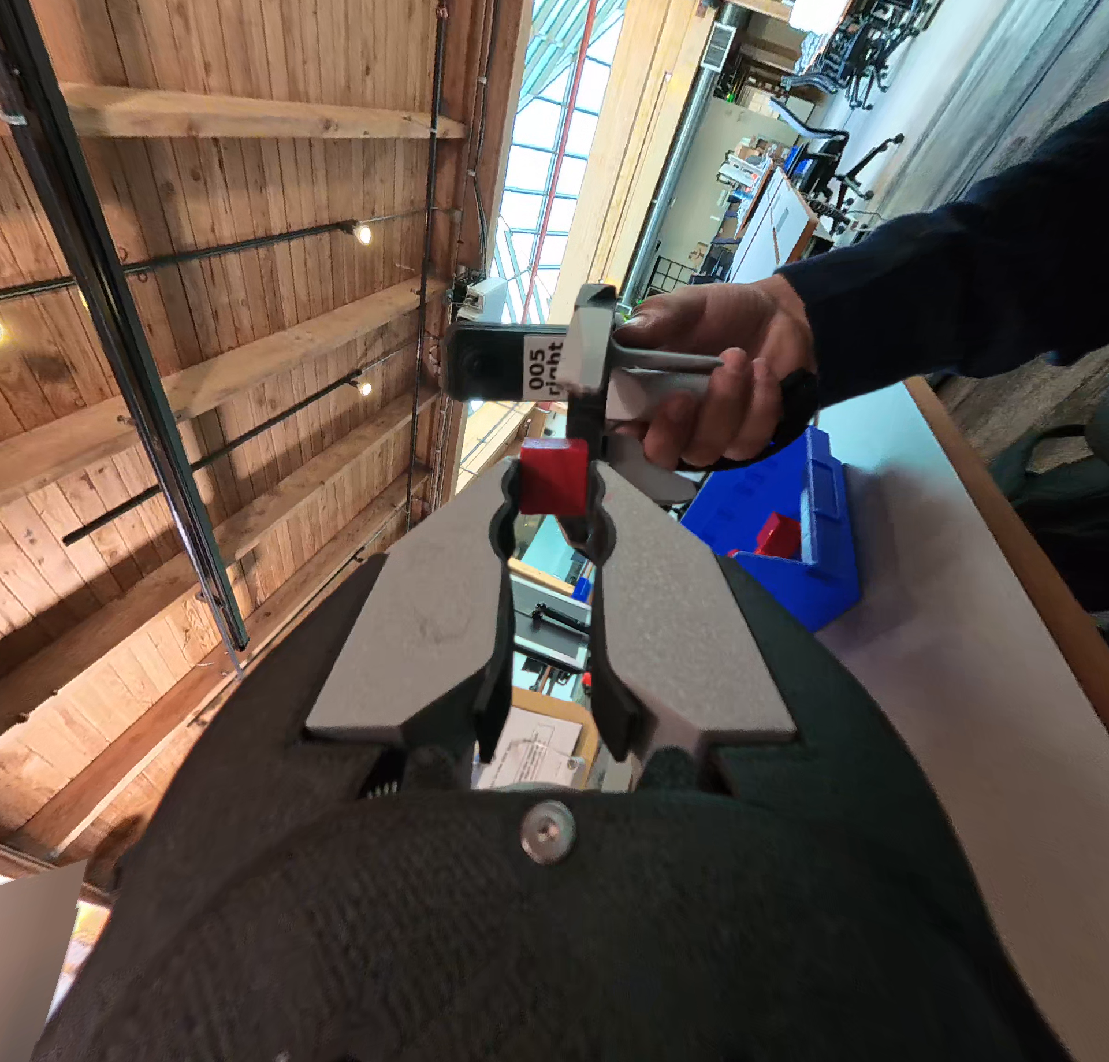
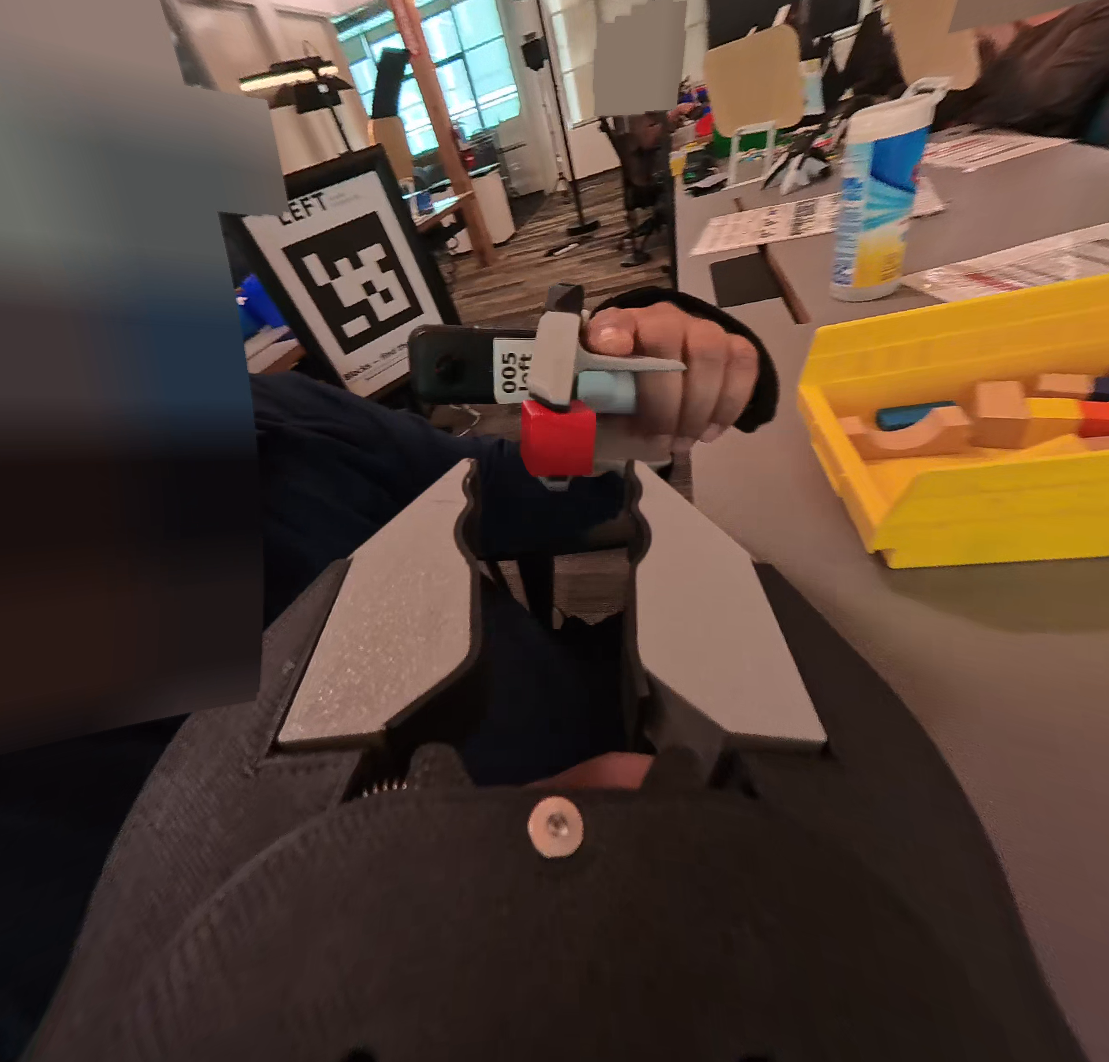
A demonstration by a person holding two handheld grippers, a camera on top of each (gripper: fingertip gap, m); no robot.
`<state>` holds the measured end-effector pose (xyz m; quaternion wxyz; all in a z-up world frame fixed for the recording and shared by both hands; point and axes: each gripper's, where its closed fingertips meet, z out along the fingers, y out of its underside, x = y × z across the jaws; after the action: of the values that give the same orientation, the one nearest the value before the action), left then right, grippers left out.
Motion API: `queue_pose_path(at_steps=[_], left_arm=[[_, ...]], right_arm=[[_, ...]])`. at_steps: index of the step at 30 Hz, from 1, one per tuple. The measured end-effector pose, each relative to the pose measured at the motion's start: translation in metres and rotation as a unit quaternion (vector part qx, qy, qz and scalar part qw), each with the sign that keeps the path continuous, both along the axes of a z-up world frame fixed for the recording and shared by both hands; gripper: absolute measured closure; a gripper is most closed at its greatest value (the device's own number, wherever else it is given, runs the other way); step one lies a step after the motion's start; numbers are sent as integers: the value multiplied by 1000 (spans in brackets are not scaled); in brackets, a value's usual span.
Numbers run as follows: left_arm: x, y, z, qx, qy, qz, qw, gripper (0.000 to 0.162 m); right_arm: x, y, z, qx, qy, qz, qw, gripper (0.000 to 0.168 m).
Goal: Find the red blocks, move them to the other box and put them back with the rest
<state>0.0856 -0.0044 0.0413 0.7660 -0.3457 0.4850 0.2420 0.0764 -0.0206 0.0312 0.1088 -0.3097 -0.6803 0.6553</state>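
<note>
- Grey table: carries both bins. A wipes canister stands upright on it, far behind the yellow bin.
- Yellow bin: sits at the right in the right wrist view, open side up. Contents: several bare wooden blocks, including an arched block with a blue piece resting on it and a plain cube. An orange piece shows at the far right edge. No red block can be made out in the visible part.
- Blue bin: sits on the table at the right in the left wrist view, well apart from the tongs. Contents: one red block is visible; the rest of the interior is hidden.
- Left gripper: raised above the table, tongs clamped on a red cube, one finger on each opposite face.
- Right gripper: tongs spread apart and holding nothing. Its tips face the left gripper, just beside the clamped cube.
- Red cube: held in the air, clear of both bins. It is uniformly glossy red with sharp edges, and sits square between the fingertips.
</note>
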Motion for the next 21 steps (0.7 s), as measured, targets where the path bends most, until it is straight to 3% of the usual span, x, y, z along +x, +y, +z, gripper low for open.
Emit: queue_pose_path(at_steps=[1, 2, 10, 13, 16, 21], left_arm=[[1, 1, -2, -6, 0, -3, 1000, 142], [-1, 1, -3, -6, -1, -1, 1000, 142], [-32, 16, -12, -42, -14, 78, 996, 144], [-52, 9, 4, 14, -34, 108, 993, 162], [-92, 3, 29, 46, -72, 193, 978, 162], [-137, -12, 52, 34, -165, 215, 962, 162]], right_arm=[[-1, -4, -2, 4, -2, 3, 1000, 127], [-4, -5, -4, 12, -1, -2, 1000, 147], [-28, 19, -9, 47, 10, -108, 993, 149], [-26, 48, 5, 62, 37, -185, 980, 149], [-5, 113, 40, 94, 105, -353, 925, 149], [70, 213, 83, 198, 187, -588, 762, 149]])
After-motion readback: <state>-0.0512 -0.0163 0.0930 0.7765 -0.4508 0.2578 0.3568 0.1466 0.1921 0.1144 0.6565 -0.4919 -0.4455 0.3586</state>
